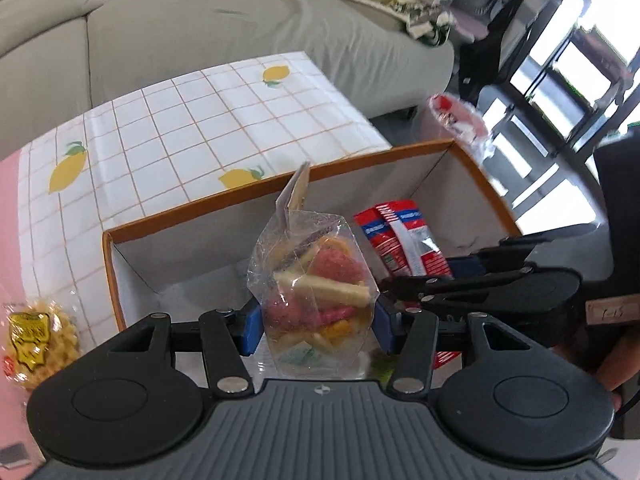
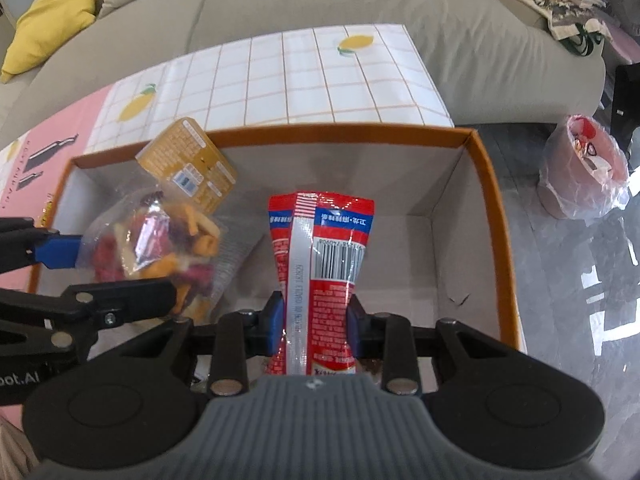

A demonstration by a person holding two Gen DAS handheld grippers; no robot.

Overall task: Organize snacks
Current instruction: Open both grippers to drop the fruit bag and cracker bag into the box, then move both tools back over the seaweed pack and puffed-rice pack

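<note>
My left gripper (image 1: 316, 326) is shut on a clear bag of coloured dried-fruit chips (image 1: 314, 284) and holds it over the open white cardboard box with orange rim (image 1: 248, 196). My right gripper (image 2: 316, 326) is shut on a red snack packet (image 2: 320, 256), also held inside the box (image 2: 486, 184). In the right wrist view the chip bag (image 2: 160, 248) with its yellow label card hangs at the left, pinched by the left gripper's blue pads (image 2: 60, 250). In the left wrist view the red packet (image 1: 404, 240) shows at the right.
The box stands on a table with a lemon-print grid cloth (image 1: 180, 132). A bag of yellow snacks (image 1: 38, 340) lies on the table at the left. A sofa (image 1: 240, 28) is behind. A bin with a plastic liner (image 2: 584, 168) stands on the floor at the right.
</note>
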